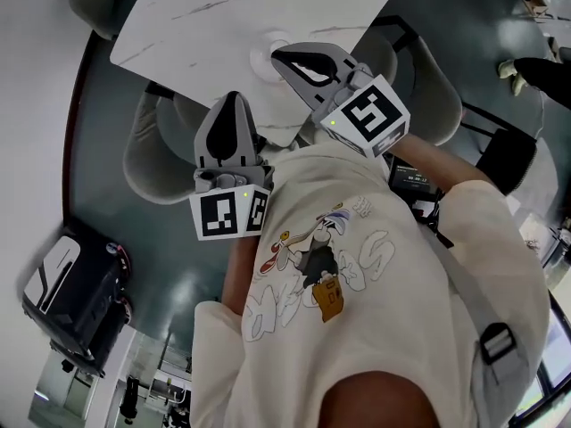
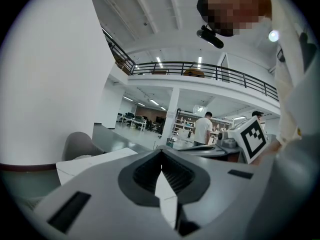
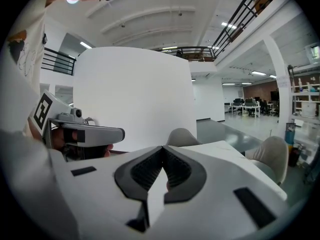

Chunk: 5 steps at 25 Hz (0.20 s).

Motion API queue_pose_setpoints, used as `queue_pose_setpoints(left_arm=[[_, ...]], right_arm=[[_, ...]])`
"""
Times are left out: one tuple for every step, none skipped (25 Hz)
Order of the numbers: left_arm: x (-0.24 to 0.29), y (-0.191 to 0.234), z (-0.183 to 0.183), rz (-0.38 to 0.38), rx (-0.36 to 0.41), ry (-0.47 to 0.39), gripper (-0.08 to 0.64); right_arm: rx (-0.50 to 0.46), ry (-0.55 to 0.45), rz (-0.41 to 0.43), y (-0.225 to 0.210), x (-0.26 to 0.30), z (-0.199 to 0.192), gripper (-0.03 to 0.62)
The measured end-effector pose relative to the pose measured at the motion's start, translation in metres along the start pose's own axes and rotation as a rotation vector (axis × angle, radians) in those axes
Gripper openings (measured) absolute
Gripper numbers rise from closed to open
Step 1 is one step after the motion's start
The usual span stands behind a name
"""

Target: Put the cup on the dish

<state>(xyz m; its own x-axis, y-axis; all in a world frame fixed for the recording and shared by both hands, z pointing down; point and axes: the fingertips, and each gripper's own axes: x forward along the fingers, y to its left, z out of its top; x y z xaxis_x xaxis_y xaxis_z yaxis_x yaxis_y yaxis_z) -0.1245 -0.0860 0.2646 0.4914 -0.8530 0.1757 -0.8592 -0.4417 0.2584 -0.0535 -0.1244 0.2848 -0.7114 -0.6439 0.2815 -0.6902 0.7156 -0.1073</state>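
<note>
A round white item (image 1: 264,58) lies near the front edge of the white marble table (image 1: 223,16); whether it is the cup, the dish or both I cannot tell. My right gripper (image 1: 278,56) is shut and empty, its tip right beside that item and partly hiding it. The left gripper (image 1: 231,97) is also shut and empty, off the table's front edge over a chair. In the left gripper view the jaws (image 2: 161,151) meet at the tip, with the table's corner (image 2: 95,160) beyond. The right gripper view shows the right gripper's closed jaws (image 3: 163,148) and the left gripper (image 3: 86,132) beside them.
Grey upholstered chairs (image 1: 152,163) (image 1: 433,92) stand round the table. A black case (image 1: 76,292) sits on the dark floor at left. A curved white wall (image 3: 132,96) rises behind the table. People stand far off in the hall (image 2: 202,129).
</note>
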Motion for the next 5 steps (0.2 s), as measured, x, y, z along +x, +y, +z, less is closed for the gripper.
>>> queue_pose_setpoints(left_arm=[[-0.0015, -0.0013, -0.0011, 0.000, -0.002, 0.003, 0.003], [-0.0028, -0.0031, -0.0021, 0.000, -0.004, 0.005, 0.003], [-0.0039, -0.0054, -0.0031, -0.001, -0.007, 0.008, 0.003], [-0.0050, -0.0078, -0.0041, -0.002, -0.009, 0.009, 0.003], [-0.0060, -0.0103, -0.0050, -0.003, -0.011, 0.011, 0.003]], right_arm=[[-0.001, 0.003, 0.005, 0.0019, -0.0010, -0.0005, 0.005], [0.000, 0.005, 0.008, 0.0035, -0.0026, -0.0008, 0.005], [0.001, 0.006, 0.011, 0.0048, -0.0046, -0.0009, 0.005], [0.002, 0.007, 0.013, 0.0059, -0.0068, -0.0009, 0.005], [0.003, 0.008, 0.015, 0.0069, -0.0092, -0.0010, 0.005]])
